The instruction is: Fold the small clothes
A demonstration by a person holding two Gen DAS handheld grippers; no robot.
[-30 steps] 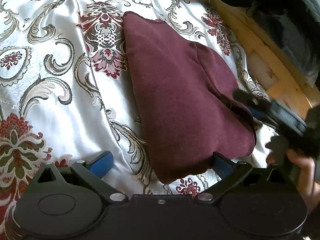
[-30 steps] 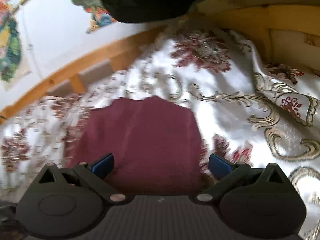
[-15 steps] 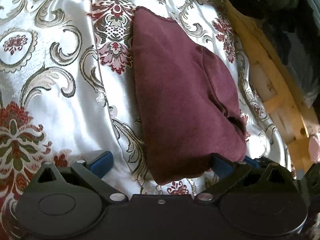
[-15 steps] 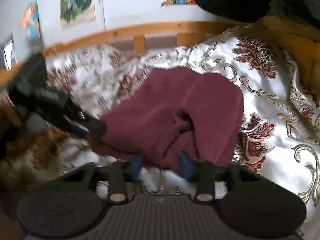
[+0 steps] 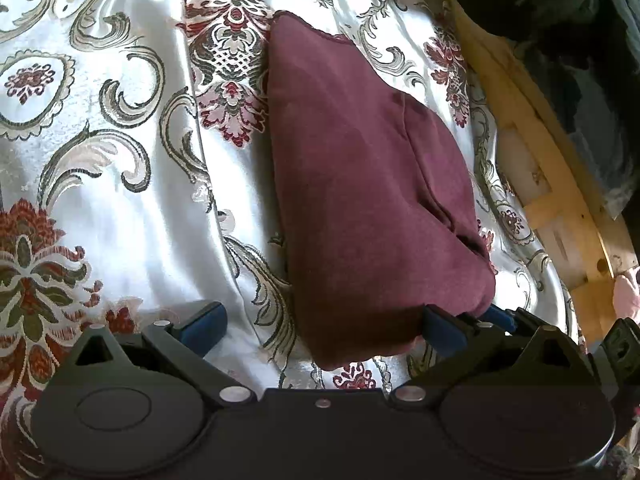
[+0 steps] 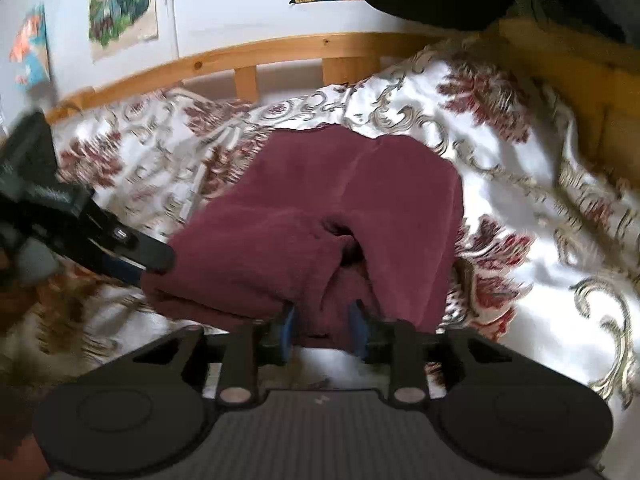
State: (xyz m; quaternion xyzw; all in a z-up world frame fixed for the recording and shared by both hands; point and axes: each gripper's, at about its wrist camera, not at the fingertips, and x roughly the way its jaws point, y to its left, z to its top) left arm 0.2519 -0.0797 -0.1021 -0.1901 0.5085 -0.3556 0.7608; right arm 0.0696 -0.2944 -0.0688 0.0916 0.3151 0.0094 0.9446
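Observation:
A folded maroon garment [image 5: 360, 184] lies on a white floral bedspread [image 5: 120, 200]; it also shows in the right wrist view [image 6: 340, 216]. My left gripper [image 5: 320, 320] is open, its blue pads wide apart at the garment's near edge, the right pad touching the cloth. My right gripper [image 6: 324, 330] is shut on the garment's near fold, blue pads pinching the cloth. The left gripper also appears in the right wrist view [image 6: 120, 248] at the garment's left side.
A wooden bed rail [image 5: 560, 208] runs along the right of the bedspread; it also shows in the right wrist view [image 6: 248, 60] behind the bed. Dark fabric [image 5: 580, 40] hangs beyond the rail. Posters [image 6: 120, 4] hang on the wall.
My right gripper swung round to the garment's near fold and closed on it. My left gripper stayed open at the near edge, edging slightly closer.

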